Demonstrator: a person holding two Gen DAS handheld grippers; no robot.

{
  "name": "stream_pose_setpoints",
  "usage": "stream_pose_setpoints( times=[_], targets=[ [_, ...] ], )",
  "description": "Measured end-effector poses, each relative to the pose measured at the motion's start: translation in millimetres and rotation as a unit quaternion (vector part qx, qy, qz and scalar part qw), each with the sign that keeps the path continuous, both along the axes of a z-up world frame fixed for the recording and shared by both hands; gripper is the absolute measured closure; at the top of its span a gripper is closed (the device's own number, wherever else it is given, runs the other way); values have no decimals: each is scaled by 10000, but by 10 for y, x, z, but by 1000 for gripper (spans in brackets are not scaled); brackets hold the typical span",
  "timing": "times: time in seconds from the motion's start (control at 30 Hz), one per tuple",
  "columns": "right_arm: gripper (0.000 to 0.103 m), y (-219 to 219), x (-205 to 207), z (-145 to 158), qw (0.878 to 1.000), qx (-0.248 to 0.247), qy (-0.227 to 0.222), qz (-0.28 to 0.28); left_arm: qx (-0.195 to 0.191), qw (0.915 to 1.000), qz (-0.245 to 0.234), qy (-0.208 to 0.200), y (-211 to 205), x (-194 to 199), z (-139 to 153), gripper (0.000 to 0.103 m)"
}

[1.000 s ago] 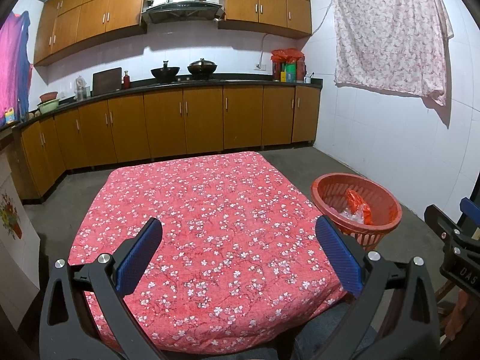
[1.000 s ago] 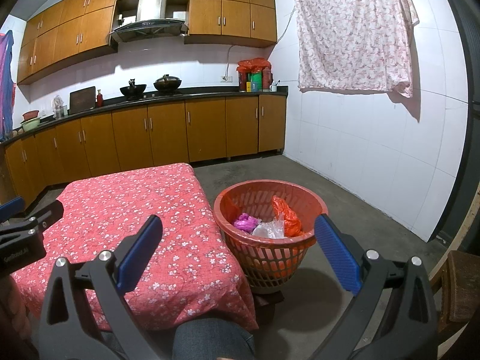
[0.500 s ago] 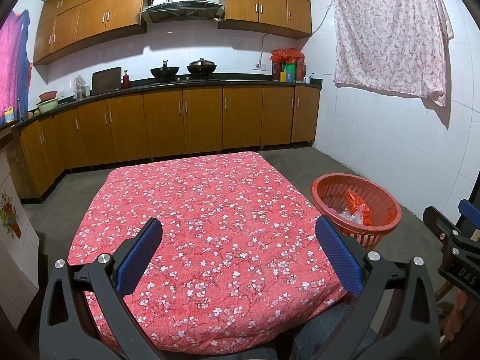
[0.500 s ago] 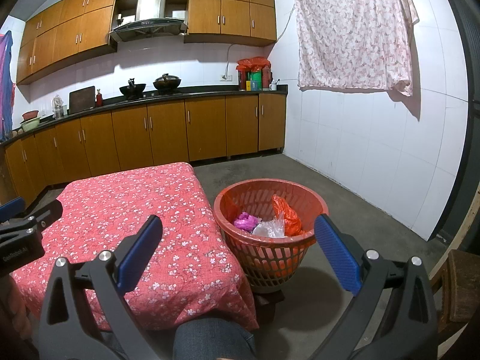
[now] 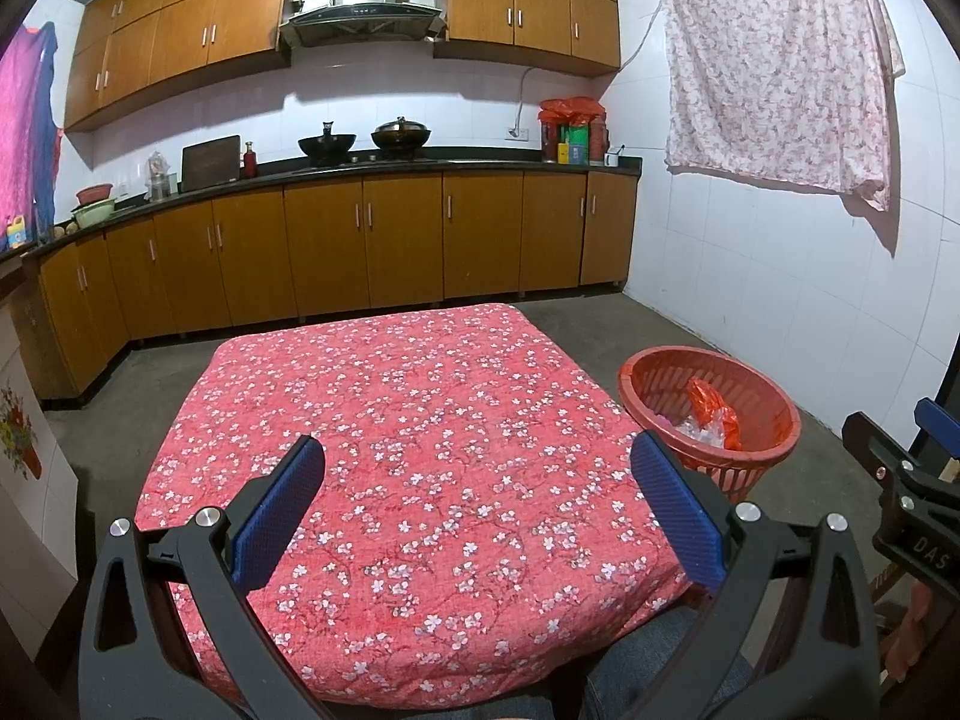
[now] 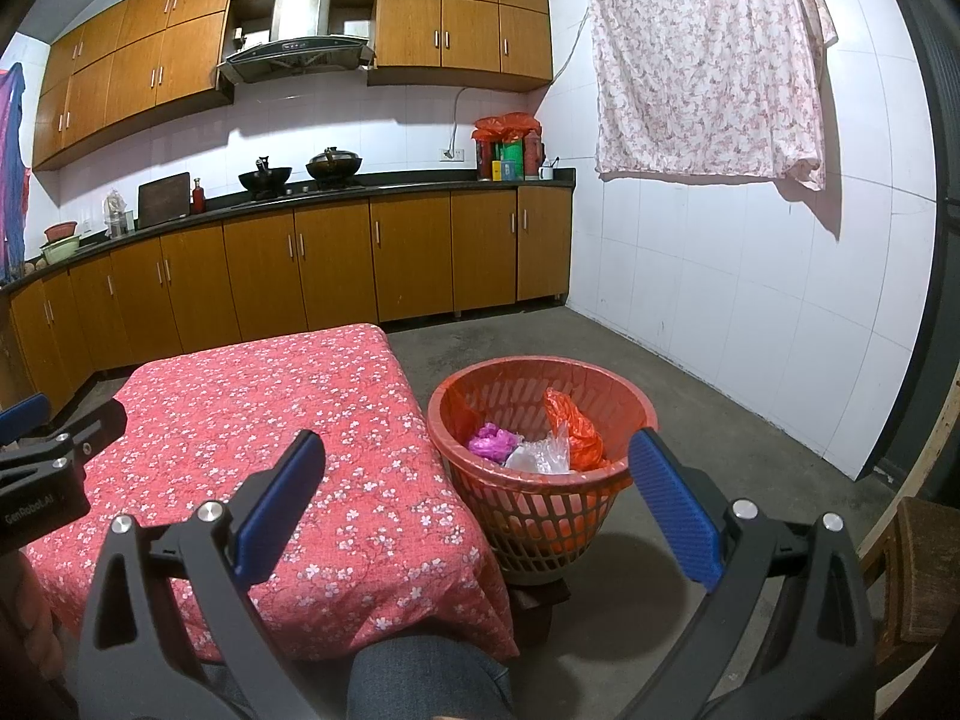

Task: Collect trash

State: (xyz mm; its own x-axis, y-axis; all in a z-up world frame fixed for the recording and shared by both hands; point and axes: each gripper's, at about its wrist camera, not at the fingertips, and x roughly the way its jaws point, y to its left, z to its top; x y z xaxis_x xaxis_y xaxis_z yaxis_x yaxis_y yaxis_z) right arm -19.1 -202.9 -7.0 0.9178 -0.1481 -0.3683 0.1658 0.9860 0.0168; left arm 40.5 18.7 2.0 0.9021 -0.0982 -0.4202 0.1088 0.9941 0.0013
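**Both grippers spread wide, nothing held**

Left gripper (image 5: 477, 504): fingers far apart, blue pads (image 5: 279, 516) bare, gripping nothing, touching nothing. Poised above the near half of the table (image 5: 420, 420), covered by a red floral cloth.

Right gripper (image 6: 477, 498): likewise wide open and empty, pads (image 6: 672, 504) clear of everything. Aimed between the table's right edge (image 6: 384, 480) and the basket (image 6: 540, 504), the right pad showing just in front of the basket's rim.

Trash: already inside the red basket, standing on the floor just beside the table's right corner. In there, an orange bag (image 6: 570, 426), crumpled clear plastic (image 6: 540, 456) and a purple wad (image 6: 492, 441), lying together against the near wall. From the left view, only the orange bag (image 5: 711, 411) and some clear plastic visible in the basket (image 5: 762, 450).

Against a second ago: hardly any change. Same spread on both tools, same empty pads. Left view lifted very slightly, so the basket sits a touch lower and farther right; right view practically identical, basket contents unmoved.
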Motion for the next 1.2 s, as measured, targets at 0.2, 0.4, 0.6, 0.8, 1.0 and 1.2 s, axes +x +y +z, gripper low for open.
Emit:
stream_pose_setpoints(
  times=[0.2, 0.4, 0.6, 0.8, 1.0, 1.2],
  targets=[
    [4, -3, -3, 5, 10000, 1, 2, 0, -7, 10000, 3, 8, -5, -2, 1, 2],
    [4, -6, -1, 10, 10000, 2, 2, 1, -5, 10000, 7, 8, -7, -4, 2, 2],
    [4, -7, -2, 14, 10000, 4, 6, -1, -5, 10000, 3, 8, -4, -1, 4, 2],
    [4, -10, -4, 19, 10000, 3, 5, 2, -5, 10000, -1, 12, -12, -3, 0, 2],
    [4, -12, -5, 23, 10000, 7, 6, 1, -5, 10000, 1, 13, -14, -3, 2, 2],
    [4, -16, -4, 28, 10000, 6, 8, 2, -9, 10000, 3, 13, -11, 0, 3, 2]
  ],
)
